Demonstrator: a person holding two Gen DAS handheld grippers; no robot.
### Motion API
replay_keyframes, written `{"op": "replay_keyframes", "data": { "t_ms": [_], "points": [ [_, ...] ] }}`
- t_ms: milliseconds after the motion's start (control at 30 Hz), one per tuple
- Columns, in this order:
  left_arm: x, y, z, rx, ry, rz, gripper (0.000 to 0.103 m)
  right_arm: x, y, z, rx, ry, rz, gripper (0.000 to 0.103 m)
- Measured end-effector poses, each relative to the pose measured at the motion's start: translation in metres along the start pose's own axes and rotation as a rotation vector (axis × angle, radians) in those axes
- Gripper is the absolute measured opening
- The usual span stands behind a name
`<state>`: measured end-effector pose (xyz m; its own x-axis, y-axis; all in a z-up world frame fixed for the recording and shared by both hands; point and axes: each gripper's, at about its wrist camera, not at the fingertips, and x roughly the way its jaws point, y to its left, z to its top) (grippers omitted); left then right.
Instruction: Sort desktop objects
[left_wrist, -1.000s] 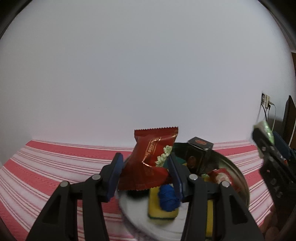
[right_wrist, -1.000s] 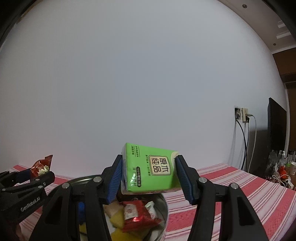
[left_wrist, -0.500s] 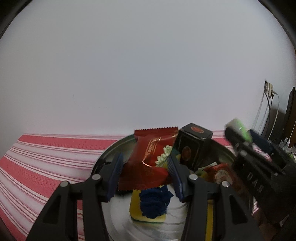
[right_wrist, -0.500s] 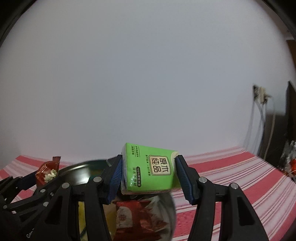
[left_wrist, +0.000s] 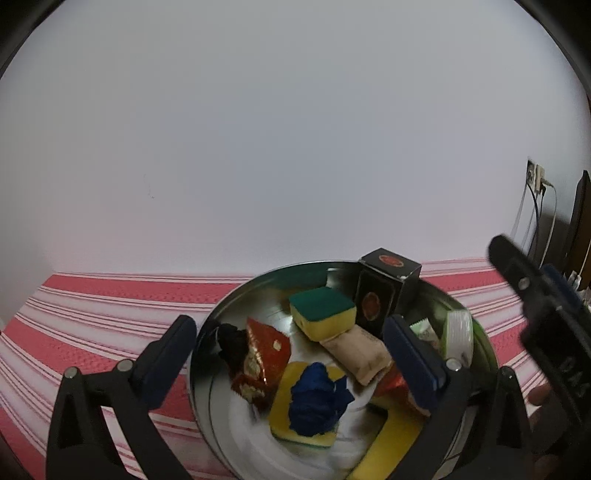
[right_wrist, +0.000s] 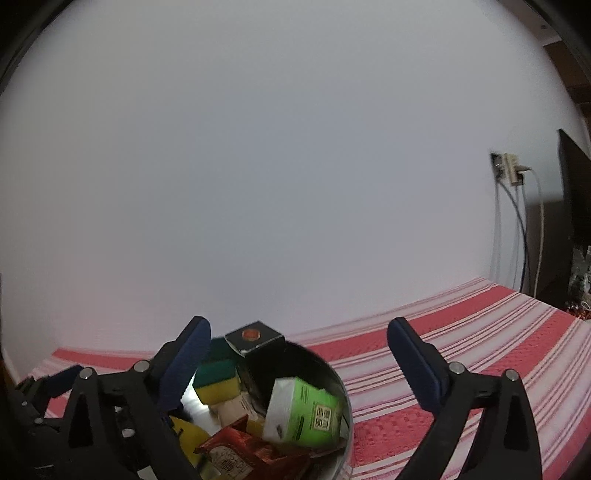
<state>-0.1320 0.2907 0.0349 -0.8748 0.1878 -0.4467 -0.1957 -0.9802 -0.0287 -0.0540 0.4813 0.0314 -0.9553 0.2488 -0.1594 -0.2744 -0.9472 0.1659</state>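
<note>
The round bowl (left_wrist: 207, 354) is shiny metal, and things show in it like in a mirror. The desk (left_wrist: 110, 310) has a red and white striped cloth with a bumpy weave. The sponge (left_wrist: 321, 314) looks soft, with a rough green top. The red snack bag (left_wrist: 267, 349) is shiny, crinkly foil. The black box (left_wrist: 388, 291) is smooth card. The green tissue pack (right_wrist: 306, 413) has glossy plastic wrap. The blue lump (left_wrist: 317, 398) looks like crumpled cloth. The wall (right_wrist: 295, 166) is plain and matt.

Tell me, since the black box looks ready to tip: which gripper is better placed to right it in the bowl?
Probably the left gripper: open and empty, it points into the metal bowl toward the black box. The right gripper, also open, aims past the rim.
</note>
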Motion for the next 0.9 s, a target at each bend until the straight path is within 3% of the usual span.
{"op": "replay_keyframes", "data": {
  "t_ms": [167, 333, 900],
  "points": [
    [-0.003, 0.005, 0.003, 0.012, -0.021, 0.023, 0.102, -0.039, 0.025, 0.004, 0.007, -0.062, -0.063, 0.102],
    [-0.002, 0.011, 0.000, 0.002, -0.011, 0.037, 0.102, -0.051, 0.031, 0.003, -0.014, -0.116, -0.123, 0.102],
    [-0.022, 0.017, -0.012, 0.029, -0.048, 0.076, 0.102, -0.080, 0.042, -0.010, 0.036, -0.111, -0.151, 0.102]
  ]
}}
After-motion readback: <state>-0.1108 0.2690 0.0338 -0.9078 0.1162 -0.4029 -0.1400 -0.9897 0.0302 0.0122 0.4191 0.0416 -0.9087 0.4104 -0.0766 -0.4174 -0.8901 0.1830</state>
